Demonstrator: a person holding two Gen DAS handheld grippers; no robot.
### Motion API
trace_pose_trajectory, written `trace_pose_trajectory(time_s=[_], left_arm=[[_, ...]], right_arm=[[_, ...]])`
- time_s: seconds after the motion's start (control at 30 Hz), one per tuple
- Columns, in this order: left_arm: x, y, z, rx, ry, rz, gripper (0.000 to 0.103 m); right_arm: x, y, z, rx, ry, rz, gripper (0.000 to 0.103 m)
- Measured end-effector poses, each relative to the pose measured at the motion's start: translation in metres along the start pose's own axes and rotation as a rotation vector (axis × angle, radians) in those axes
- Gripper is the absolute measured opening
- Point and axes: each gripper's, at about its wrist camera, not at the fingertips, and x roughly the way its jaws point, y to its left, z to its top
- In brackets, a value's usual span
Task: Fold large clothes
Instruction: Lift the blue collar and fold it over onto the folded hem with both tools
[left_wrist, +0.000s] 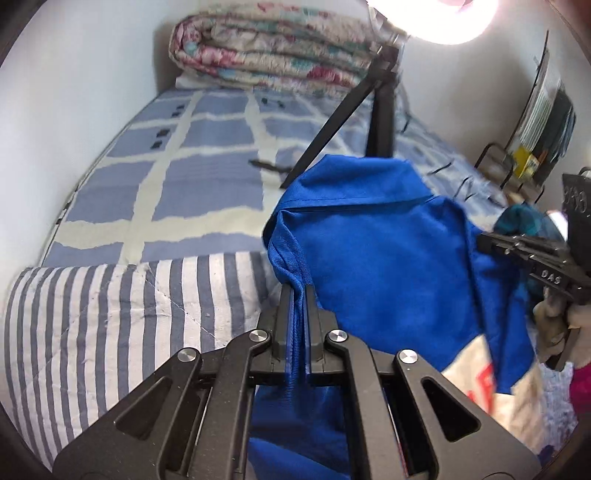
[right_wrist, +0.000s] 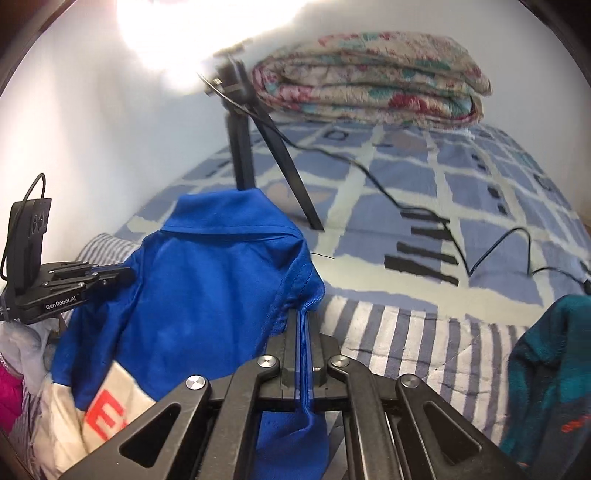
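Note:
A blue polo shirt (left_wrist: 384, 251) with a white and red lower panel hangs stretched in the air between my two grippers, above the bed. My left gripper (left_wrist: 297, 295) is shut on the shirt's left shoulder seam. My right gripper (right_wrist: 303, 317) is shut on the other shoulder of the shirt (right_wrist: 207, 280). The right gripper also shows at the right edge of the left wrist view (left_wrist: 487, 242), and the left gripper at the left of the right wrist view (right_wrist: 123, 275). The collar stands up along the top edge.
The bed has a blue checked sheet (left_wrist: 177, 177) and a striped quilt (left_wrist: 110, 317) near me. A black tripod (right_wrist: 255, 155) with a bright lamp and cable stands on the bed. A folded floral blanket (left_wrist: 273, 55) lies at the head. A teal garment (right_wrist: 546, 376) lies at right.

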Motion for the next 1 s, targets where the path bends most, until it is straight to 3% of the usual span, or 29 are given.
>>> trace_pose_trajectory(time_s=[0.23,0.53,0.8,1.0], left_arm=[[-0.060,-0.014,-0.004,0.005,-0.061,-0.039,0.001],[-0.163,-0.049,-0.034,0.039,-0.125,-0.052,0.000],[-0.251,-0.082,-0.089,0.039,-0.155,-0.077,0.000],[-0.294,-0.101,-0.156,0.031,-0.161,-0.109,0.000]], right_arm=[[-0.050,0.023,0.005,-0.025,-0.052,0.009,0.000],[-0.152,0.062,-0.016,-0.042,-0.119,0.041,0.000],[-0.239,0.093,-0.065,-0.053,-0.141,0.049,0.000],[-0.279,0.114,-0.120,-0.073,-0.127,0.061,0.000]])
